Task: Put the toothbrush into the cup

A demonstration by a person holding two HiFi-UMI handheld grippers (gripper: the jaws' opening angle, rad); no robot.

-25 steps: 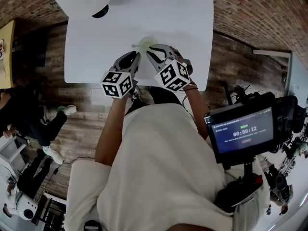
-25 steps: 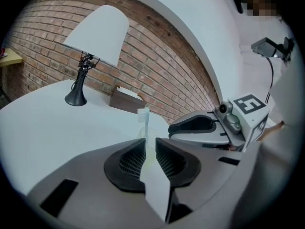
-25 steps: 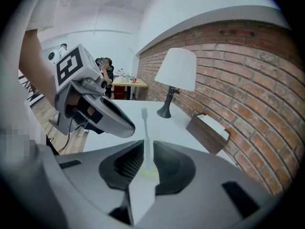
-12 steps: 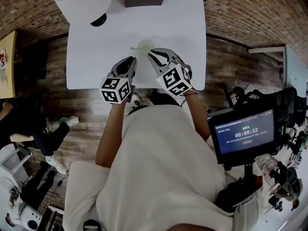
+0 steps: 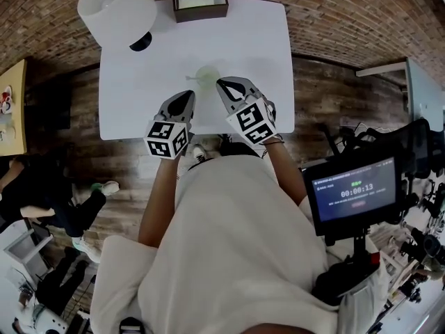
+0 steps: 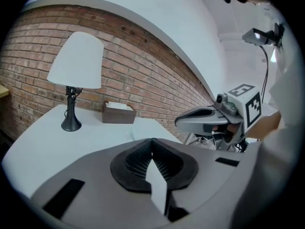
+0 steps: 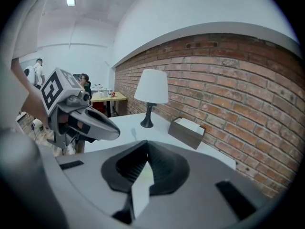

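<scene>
The ribbed black pads [image 6: 136, 162] of the left gripper [image 6: 152, 140] are pressed together at their tips with nothing caught between them. The right gripper [image 7: 147, 143] is the same, tips closed on each other and empty; a pale green tint shows through the narrow slit behind its tips, probably the cup seen beyond.

In the head view both grippers sit just above the middle of the frame, side by side over the near edge of the white table [image 5: 139, 61], noses pointing up-frame. Just past them, near the table's centre, stands the pale green cup [image 5: 207, 74]. The toothbrush [image 5: 192, 78] is a thin pale sliver lying flat just left of it. Whether it touches the cup is too small to tell.

Further out, a white lamp [image 5: 115, 5] fills the upper left and a dark tissue box [image 5: 200, 0] sits at the top edge. A monitor [image 5: 356, 193] shows at the lower right.

No grasp has begun, so the jaws must part first. The toothbrush will likely be light, stiff and smooth — easy to lift but apt to pivot or slip in a loose pinch. Lying flat, it offers little height, so a pinch across the handle near its middle looks best. The cup looks light too, and a nudge could slide or tip it.
</scene>
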